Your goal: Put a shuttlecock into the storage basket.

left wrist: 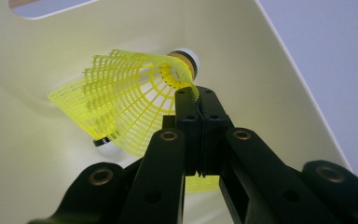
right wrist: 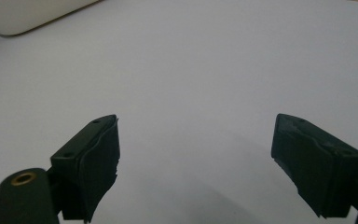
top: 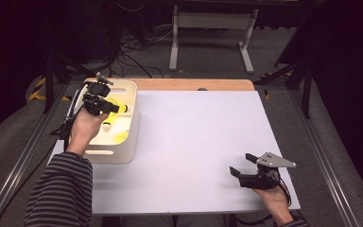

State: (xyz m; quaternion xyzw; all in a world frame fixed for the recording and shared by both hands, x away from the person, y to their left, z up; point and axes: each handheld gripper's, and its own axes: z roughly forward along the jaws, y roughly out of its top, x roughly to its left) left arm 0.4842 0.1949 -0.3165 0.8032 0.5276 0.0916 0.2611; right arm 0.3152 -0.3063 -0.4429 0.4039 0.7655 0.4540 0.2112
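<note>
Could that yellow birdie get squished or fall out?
Maybe. The left gripper pinches only the thin edge of the yellow shuttlecock skirt, so the mesh could bend or slip free. It hangs inside the white bin, above other shuttlecocks, so it might land on or snag them. The right gripper rests open far away, too far to help catch.

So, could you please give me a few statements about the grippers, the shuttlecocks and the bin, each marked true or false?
1. The left gripper is shut on the skirt edge of a yellow shuttlecock. True.
2. The right gripper holds a shuttlecock. False: its jaws stand open over the bare white table.
3. The left gripper is inside the cream bin. True.
4. The bin sits beside the right gripper. False: it is at the table's left side.
</note>
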